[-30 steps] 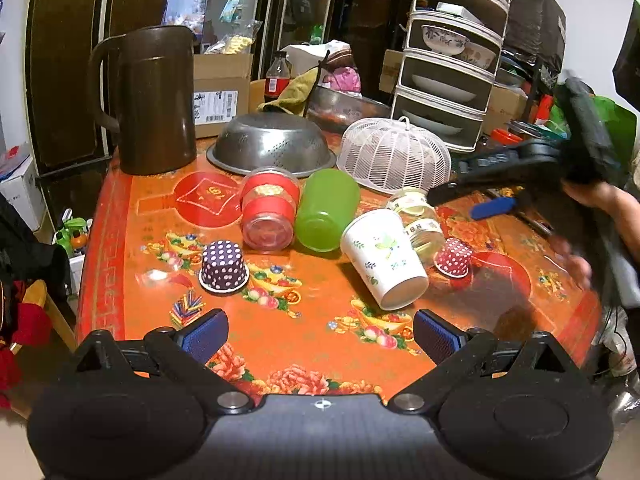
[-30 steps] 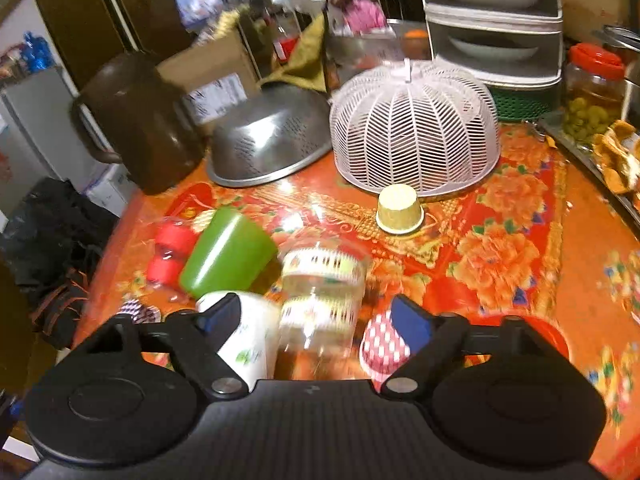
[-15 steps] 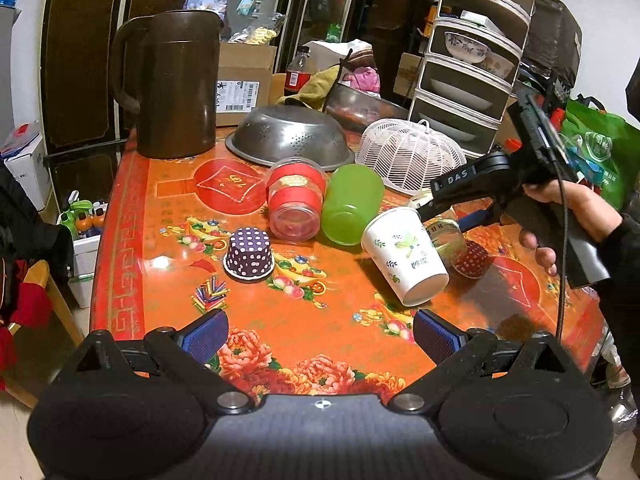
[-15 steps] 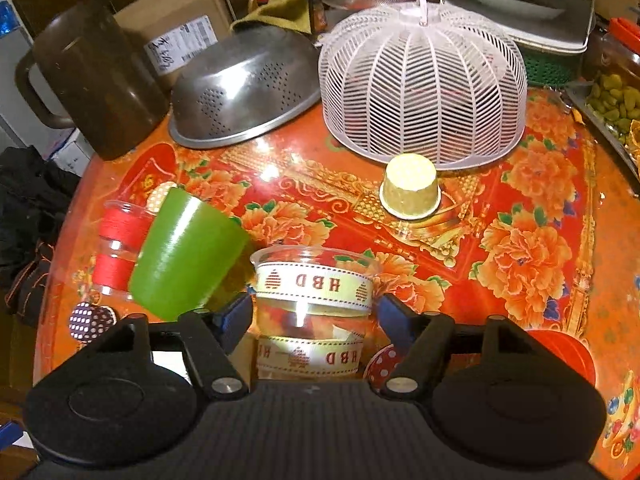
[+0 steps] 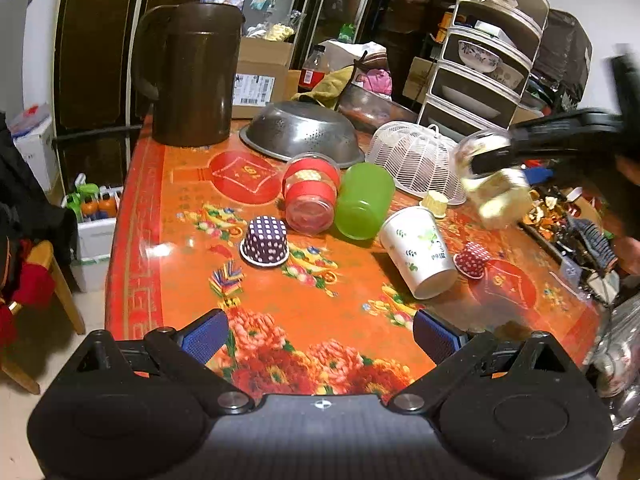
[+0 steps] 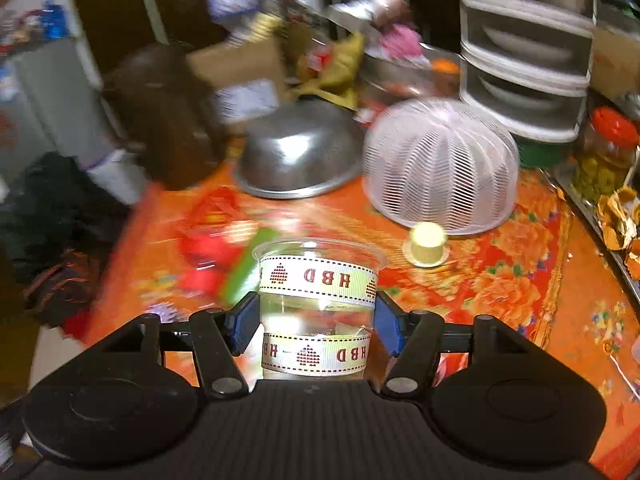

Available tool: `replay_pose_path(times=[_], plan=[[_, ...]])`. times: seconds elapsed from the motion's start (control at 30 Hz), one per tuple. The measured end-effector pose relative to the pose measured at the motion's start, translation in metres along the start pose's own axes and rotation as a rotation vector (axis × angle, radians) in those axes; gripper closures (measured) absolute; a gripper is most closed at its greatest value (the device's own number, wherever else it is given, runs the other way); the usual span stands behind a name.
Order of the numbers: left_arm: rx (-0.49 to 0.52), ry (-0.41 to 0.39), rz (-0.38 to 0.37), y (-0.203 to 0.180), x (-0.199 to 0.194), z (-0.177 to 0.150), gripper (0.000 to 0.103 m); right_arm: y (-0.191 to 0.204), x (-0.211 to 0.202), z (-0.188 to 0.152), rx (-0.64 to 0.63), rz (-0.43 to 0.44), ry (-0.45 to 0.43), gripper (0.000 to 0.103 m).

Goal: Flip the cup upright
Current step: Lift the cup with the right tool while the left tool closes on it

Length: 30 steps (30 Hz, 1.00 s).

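My right gripper (image 6: pixel 316 326) is shut on a clear plastic cup with two cream HBD ribbons (image 6: pixel 318 280) and holds it in the air above the table. In the left wrist view the same cup (image 5: pixel 492 184) is blurred and tilted at the right, clamped by the right gripper (image 5: pixel 496 160). My left gripper (image 5: pixel 320 332) is open and empty, low over the near table edge. A white paper cup (image 5: pixel 418 256), a green cup (image 5: pixel 364 200) and a clear cup with red bands (image 5: pixel 310 192) lie on their sides on the table.
The table has an orange flowered cloth (image 5: pixel 280 312). On it are a purple dotted cupcake liner (image 5: pixel 265 240), a red dotted one (image 5: pixel 473 258), a cream one (image 5: pixel 435 202), a white mesh food cover (image 5: pixel 416 160), a steel colander (image 5: pixel 300 130) and a brown jug (image 5: pixel 192 76).
My right gripper closed on the HBD cup and lifted it off the table, moving fast up and to the right. The left gripper stayed about where it was.
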<state>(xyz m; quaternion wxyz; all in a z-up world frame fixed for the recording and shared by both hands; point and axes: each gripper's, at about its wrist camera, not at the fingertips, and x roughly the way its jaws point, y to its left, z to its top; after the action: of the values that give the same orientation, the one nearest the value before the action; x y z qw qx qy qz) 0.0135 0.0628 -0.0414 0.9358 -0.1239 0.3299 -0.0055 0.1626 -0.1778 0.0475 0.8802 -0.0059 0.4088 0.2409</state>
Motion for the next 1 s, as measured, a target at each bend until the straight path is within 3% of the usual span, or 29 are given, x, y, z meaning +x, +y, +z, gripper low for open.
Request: replay_pose_path(times=[0.2, 0.4, 0.67, 0.9, 1.0], plan=[[-0.018, 0.037, -0.007, 0.013, -0.006, -0.011, 0.003, 0.048, -0.049, -0.069, -0.074, 0.111, 0.01, 0.041], [-0.148, 0.107, -0.124, 0.028, -0.012, -0.021, 0.003, 0.062, -0.014, -0.13, -0.035, 0.171, 0.101, 0.041], [-0.17, 0.194, -0.206, 0.008, 0.004, -0.026, 0.003, 0.064, 0.009, -0.162, 0.018, 0.242, 0.139, 0.037], [-0.241, 0.272, -0.245, -0.004, 0.022, -0.036, 0.003, 0.063, 0.003, -0.178, 0.016, 0.267, 0.135, 0.037], [-0.224, 0.287, -0.236, -0.015, 0.026, -0.036, 0.003, 0.063, 0.003, -0.182, 0.002, 0.269, 0.126, 0.037]])
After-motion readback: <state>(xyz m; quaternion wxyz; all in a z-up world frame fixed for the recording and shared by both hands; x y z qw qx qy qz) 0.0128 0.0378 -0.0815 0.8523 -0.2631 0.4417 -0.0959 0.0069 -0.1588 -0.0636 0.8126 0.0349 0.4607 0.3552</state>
